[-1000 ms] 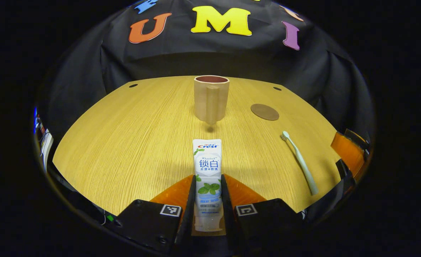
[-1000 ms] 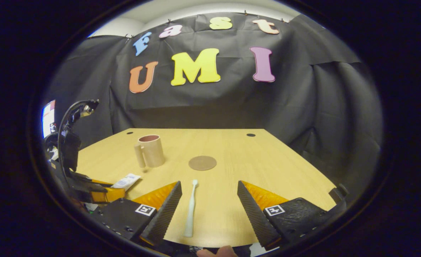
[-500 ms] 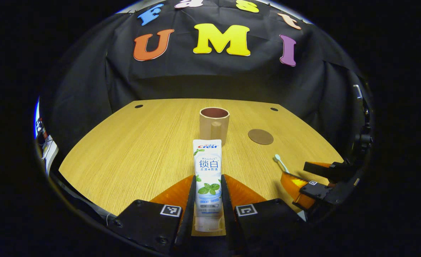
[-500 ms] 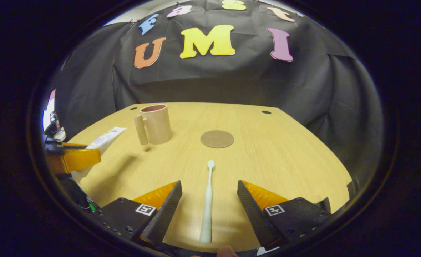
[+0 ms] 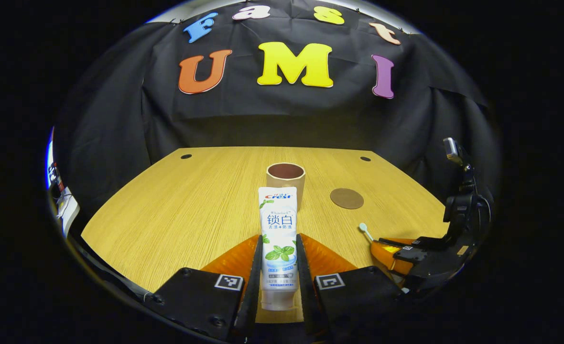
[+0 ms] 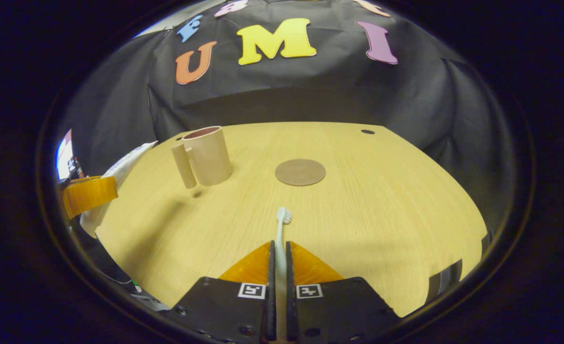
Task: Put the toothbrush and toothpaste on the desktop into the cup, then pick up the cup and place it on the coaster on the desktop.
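On the wooden desktop (image 6: 382, 205), left claw (image 5: 278, 248) clamps white toothpaste (image 5: 277, 239); right claw (image 6: 278, 258) clamps pale toothbrush (image 6: 281, 224).

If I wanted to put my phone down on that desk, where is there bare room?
The desk is bare to the right of the coaster and toothbrush, out to the edge. In the left gripper view, the stretch left of the cup is bare too. It is crowded in the middle, around cup, coaster and toothpaste.

Open desktop (image 6: 382, 200) around cup (image 6: 208, 155)
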Demonstrator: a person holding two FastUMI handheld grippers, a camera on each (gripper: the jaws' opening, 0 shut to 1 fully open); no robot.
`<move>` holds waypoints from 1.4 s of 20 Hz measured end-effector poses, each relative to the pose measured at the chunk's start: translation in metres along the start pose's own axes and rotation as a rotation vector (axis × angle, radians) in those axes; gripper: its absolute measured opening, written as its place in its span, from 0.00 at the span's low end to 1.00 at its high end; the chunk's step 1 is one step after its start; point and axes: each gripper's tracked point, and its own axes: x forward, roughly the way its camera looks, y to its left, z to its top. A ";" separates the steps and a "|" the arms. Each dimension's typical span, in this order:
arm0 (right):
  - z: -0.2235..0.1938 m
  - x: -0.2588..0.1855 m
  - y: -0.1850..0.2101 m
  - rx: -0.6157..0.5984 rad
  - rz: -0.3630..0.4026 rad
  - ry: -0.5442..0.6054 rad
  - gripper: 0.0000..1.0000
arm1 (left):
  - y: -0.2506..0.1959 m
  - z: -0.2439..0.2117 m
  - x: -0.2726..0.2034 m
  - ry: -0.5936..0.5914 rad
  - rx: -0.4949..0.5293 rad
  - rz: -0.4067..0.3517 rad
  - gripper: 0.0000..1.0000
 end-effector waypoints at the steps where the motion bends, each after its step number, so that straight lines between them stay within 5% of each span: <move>1: 0.003 0.000 -0.002 0.000 -0.002 -0.003 0.09 | 0.000 0.003 0.000 -0.005 -0.007 -0.001 0.41; 2: 0.006 -0.003 -0.003 0.012 0.006 0.000 0.01 | 0.000 0.008 0.002 -0.014 -0.015 -0.002 0.41; 16: 0.054 -0.067 -0.019 0.029 0.051 -0.230 0.00 | -0.007 0.171 0.084 -0.396 -0.063 -0.063 0.41; 28: 0.056 -0.069 -0.040 0.113 0.053 -0.230 0.00 | -0.008 0.167 0.138 -0.385 -0.119 -0.095 0.43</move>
